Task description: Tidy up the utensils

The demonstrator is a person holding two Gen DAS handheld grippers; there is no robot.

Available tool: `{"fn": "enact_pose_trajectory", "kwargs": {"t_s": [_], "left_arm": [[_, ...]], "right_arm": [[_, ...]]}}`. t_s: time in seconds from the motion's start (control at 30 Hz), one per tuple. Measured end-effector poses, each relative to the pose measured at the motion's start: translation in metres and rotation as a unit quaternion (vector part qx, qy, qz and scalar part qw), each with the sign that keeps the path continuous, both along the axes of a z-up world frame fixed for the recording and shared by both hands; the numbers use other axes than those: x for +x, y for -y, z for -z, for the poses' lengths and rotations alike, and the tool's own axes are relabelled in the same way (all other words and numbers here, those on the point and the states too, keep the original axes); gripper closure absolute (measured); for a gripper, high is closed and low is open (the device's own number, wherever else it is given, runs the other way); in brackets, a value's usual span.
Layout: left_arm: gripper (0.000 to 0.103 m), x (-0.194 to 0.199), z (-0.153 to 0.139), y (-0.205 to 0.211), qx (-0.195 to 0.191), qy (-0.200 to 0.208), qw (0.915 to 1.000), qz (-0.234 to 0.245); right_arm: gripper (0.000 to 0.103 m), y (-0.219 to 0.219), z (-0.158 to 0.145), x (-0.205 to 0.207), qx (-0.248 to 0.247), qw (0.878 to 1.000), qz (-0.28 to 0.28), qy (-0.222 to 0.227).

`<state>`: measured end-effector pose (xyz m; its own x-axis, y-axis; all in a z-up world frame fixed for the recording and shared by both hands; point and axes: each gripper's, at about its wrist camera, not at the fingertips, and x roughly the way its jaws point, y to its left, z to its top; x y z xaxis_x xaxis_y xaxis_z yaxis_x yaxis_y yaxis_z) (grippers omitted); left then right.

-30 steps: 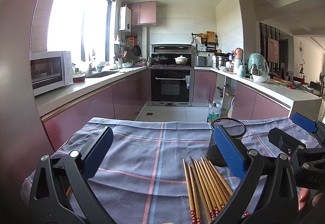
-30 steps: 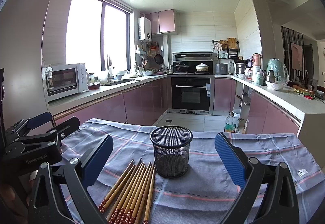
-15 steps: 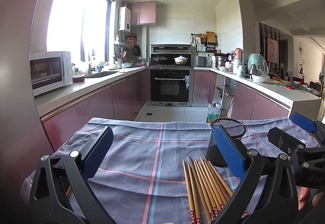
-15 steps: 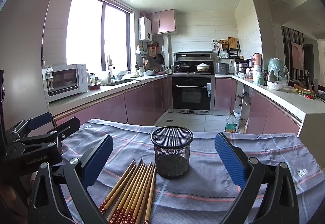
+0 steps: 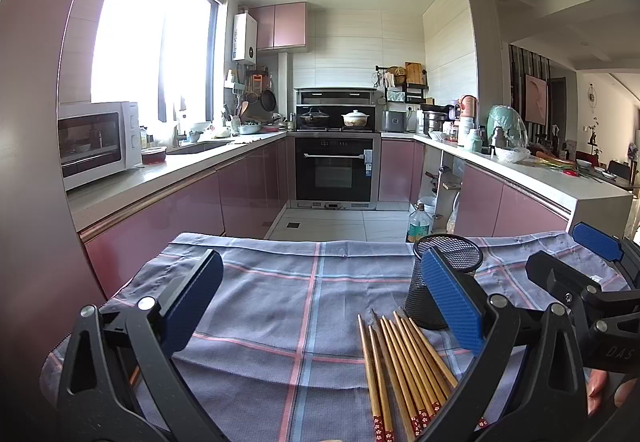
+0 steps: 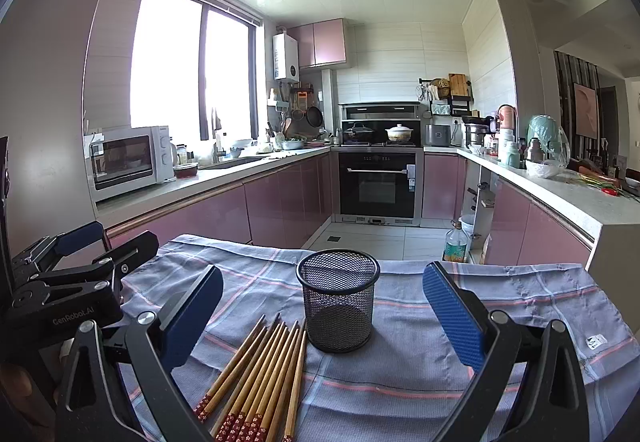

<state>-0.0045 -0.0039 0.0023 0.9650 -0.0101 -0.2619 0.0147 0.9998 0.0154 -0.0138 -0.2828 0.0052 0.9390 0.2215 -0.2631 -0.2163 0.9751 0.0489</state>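
Observation:
Several wooden chopsticks [image 6: 264, 374] with red patterned ends lie side by side on a checked grey-blue cloth [image 6: 416, 374], just in front and left of an empty black mesh cup [image 6: 338, 298] that stands upright. In the left wrist view the chopsticks [image 5: 404, 366] lie at lower right and the cup [image 5: 440, 278] is partly hidden by a fingertip. My left gripper [image 5: 320, 306] is open and empty above the cloth [image 5: 280, 306]. My right gripper [image 6: 320, 314] is open and empty, with the cup between its jaws farther ahead. Each gripper shows in the other's view: left [image 6: 72, 282], right [image 5: 588, 282].
The clothed table ends ahead, with kitchen floor [image 6: 368, 238] beyond. Pink cabinets and counters run along both sides, with a microwave [image 6: 128, 159] on the left and an oven [image 6: 378, 185] at the back. A bottle [image 6: 455, 244] stands on the floor at right.

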Motion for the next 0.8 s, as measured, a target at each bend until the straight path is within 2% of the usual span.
{"fn": "enact_pose_trajectory", "kwargs": {"t_s": [0.8], "left_arm": [[0.005, -0.0016, -0.0004, 0.0024, -0.001, -0.001, 1.0, 0.002]], "right_arm": [[0.006, -0.0002, 0.0005, 0.0008, 0.001, 1.0, 0.002, -0.005]]}}
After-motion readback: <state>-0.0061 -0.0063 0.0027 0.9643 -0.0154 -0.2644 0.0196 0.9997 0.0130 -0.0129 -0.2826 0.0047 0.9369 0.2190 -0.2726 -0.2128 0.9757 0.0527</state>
